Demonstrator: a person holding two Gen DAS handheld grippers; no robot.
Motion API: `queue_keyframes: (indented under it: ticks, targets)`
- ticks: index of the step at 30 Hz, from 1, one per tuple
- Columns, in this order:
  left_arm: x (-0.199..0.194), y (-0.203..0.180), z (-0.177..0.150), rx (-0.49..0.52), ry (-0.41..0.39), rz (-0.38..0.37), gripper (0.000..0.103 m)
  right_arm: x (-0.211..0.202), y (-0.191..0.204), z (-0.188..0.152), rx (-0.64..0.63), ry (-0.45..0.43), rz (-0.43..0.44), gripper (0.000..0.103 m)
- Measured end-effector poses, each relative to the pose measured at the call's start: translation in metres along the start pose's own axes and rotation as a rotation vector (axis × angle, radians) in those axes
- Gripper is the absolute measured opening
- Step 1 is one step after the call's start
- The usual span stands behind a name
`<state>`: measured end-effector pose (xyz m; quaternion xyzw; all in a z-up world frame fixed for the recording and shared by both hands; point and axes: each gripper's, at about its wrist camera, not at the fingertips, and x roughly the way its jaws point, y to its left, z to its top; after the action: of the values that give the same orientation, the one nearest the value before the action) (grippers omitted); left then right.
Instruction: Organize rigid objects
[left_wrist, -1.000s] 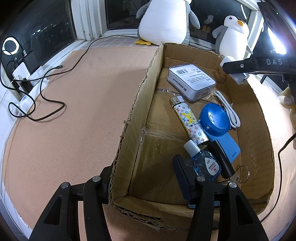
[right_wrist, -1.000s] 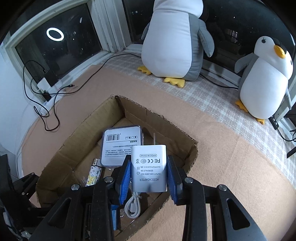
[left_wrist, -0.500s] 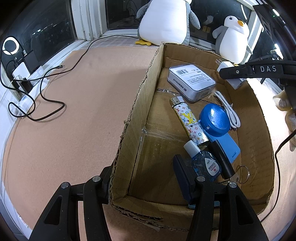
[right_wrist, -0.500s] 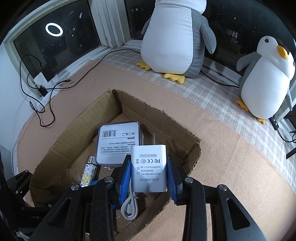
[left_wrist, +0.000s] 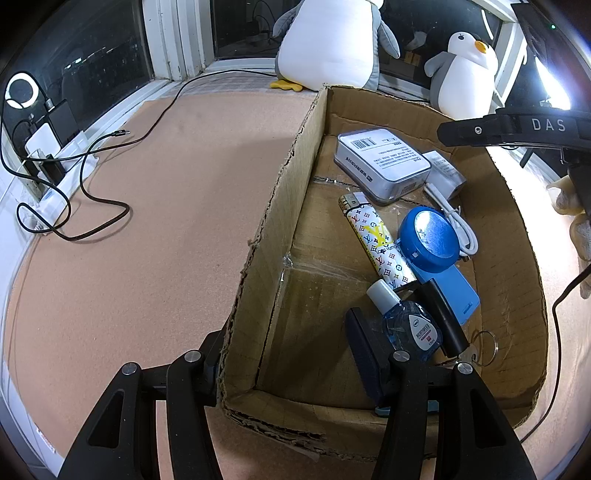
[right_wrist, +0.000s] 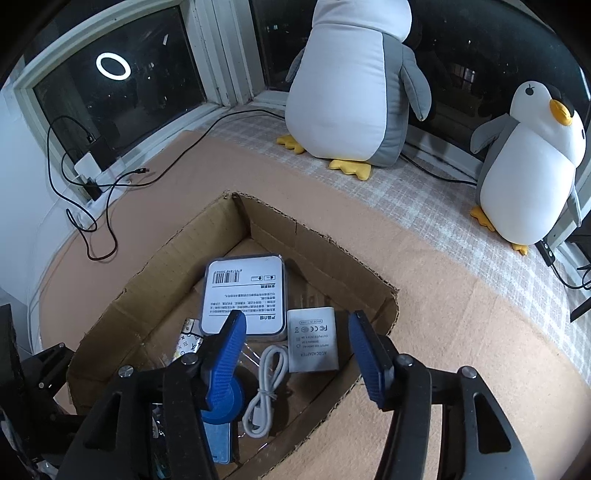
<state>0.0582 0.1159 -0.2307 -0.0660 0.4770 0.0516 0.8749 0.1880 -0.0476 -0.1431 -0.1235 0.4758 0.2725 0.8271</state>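
White charger (right_wrist: 313, 339) now lies flat on the floor of the cardboard box (right_wrist: 155, 273), label up, just beside the grey boxed item (right_wrist: 243, 295) at its 3 o'clock in the right wrist view. Half a second ago it was pinched between the blue pads of the right gripper (right_wrist: 295, 347); those fingers (right_wrist: 225, 354) now stand wide apart with nothing between them, hovering above the box. A coiled white cable (right_wrist: 267, 384) lies at the charger's 7 o'clock, close to it.

In the left wrist view the charger (left_wrist: 445, 173) shows at the box's far end, touching the grey boxed item (left_wrist: 382, 162) on its 3 o'clock side, where earlier it hung in the air under the other gripper's black arm. The left gripper (left_wrist: 288, 354) has not shifted: its jaws straddle the near corner of the box wall (left_wrist: 273, 206), one finger outside and one inside, spread wide rather than clamped. Around it the patterned lighter (left_wrist: 376, 240), the blue round lid (left_wrist: 428, 236) and the small blue bottle (left_wrist: 410, 325) lie as before.
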Motion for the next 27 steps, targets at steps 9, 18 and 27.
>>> queue_keyframes:
  ticks: [9, 18, 27]
  targets:
    - [0.0, 0.0, 0.001, 0.003, 0.002, 0.003, 0.059, -0.015, 0.007, -0.008, -0.008, -0.01, 0.008, 0.056]
    - [-0.001, -0.002, 0.002, 0.006, 0.01, 0.008, 0.059, -0.036, 0.004, -0.024, 0.012, -0.015, 0.01, 0.058]
    - [-0.017, -0.006, 0.004, 0.02, -0.022, 0.018, 0.059, -0.061, 0.003, -0.044, 0.04, -0.028, 0.011, 0.06]
